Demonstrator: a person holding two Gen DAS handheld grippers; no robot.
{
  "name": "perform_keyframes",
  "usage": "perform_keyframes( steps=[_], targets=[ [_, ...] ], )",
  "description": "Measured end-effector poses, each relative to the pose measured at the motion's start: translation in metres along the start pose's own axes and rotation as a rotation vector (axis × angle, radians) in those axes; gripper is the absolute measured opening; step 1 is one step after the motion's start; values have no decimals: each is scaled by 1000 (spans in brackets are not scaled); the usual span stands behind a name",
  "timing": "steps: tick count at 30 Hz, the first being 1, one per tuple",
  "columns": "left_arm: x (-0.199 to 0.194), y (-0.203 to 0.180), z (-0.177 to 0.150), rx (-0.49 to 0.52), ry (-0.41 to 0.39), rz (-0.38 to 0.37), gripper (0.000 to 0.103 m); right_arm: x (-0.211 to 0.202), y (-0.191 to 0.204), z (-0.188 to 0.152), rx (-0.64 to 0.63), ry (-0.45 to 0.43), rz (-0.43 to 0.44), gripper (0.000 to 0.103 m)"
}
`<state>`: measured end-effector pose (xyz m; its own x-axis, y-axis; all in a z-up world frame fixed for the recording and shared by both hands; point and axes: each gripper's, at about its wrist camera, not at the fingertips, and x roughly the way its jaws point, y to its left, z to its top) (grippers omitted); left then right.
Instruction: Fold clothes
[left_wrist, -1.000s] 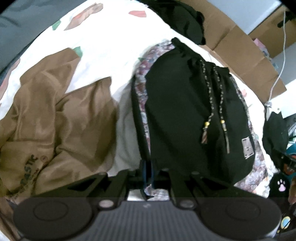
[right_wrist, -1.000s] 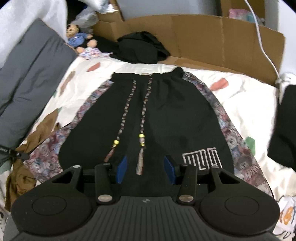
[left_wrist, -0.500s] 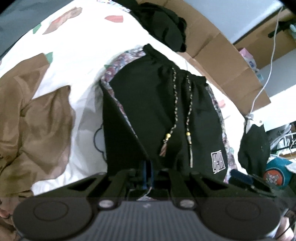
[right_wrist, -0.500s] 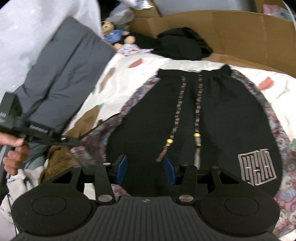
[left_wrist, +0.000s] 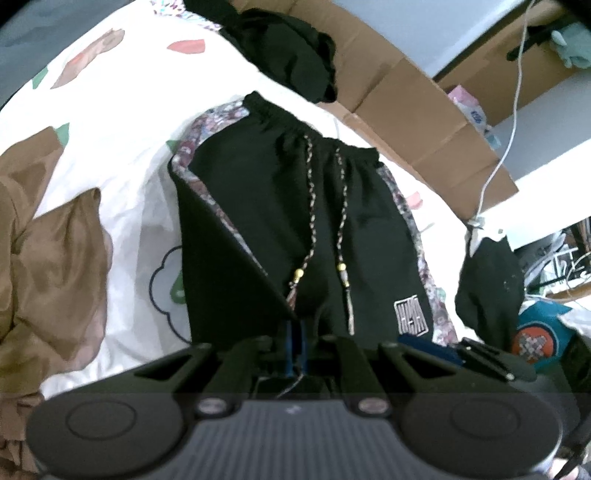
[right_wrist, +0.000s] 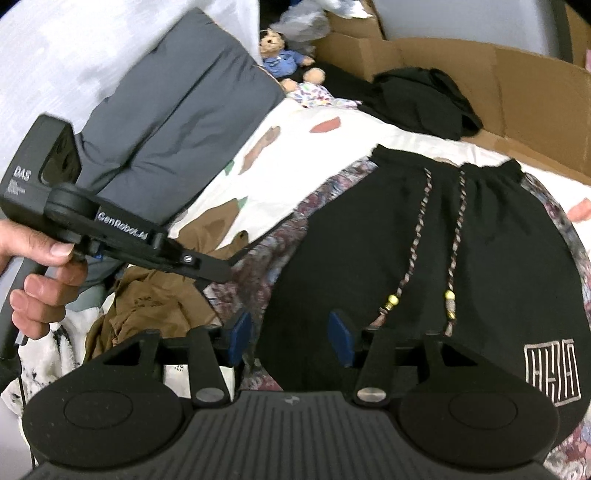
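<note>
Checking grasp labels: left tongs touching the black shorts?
Touching. Left wrist view: left tongs shut on the black shorts, their edge lifted taut.

- a home bedroom, lived-in and untidy.
- a bed sheet (left_wrist: 122, 122), white with printed coloured shapes, covers the soft surface where the clothes lie.
- a grey pillow (right_wrist: 177, 110) leans at the head of the bed.
- a teddy bear (right_wrist: 286, 61) in a blue top sits beside the pillow.
- loose clothing is scattered around: black shorts (right_wrist: 436, 266) spread flat, a crumpled brown garment (left_wrist: 48, 251), a black garment (left_wrist: 291, 59) bunched at the far edge.
- flattened cardboard (left_wrist: 413, 122) lines the side of the bed.
- a white cable (left_wrist: 513, 110) hangs down by the wall.
</note>
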<state>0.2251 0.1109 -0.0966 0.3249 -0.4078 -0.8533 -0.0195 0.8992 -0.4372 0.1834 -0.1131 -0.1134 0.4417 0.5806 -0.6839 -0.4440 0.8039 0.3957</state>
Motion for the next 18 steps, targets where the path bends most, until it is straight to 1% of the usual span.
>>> perform_keyframes(
  steps=[5,10,16,18],
  targets=[
    [-4,-7,2,16,-7,-32,5,14,18,0,-32,-4,-8,59],
    [-5,-12,2,27,-17,-37,5,24,34,1,-76,-25,-57,60],
    [-8,-22,5,64,-40,-55,4,21,36,1,-75,-42,-62,60],
    [-9,-22,7,67,-39,-58,4,20,36,1,-75,-48,-64,62]
  ],
)
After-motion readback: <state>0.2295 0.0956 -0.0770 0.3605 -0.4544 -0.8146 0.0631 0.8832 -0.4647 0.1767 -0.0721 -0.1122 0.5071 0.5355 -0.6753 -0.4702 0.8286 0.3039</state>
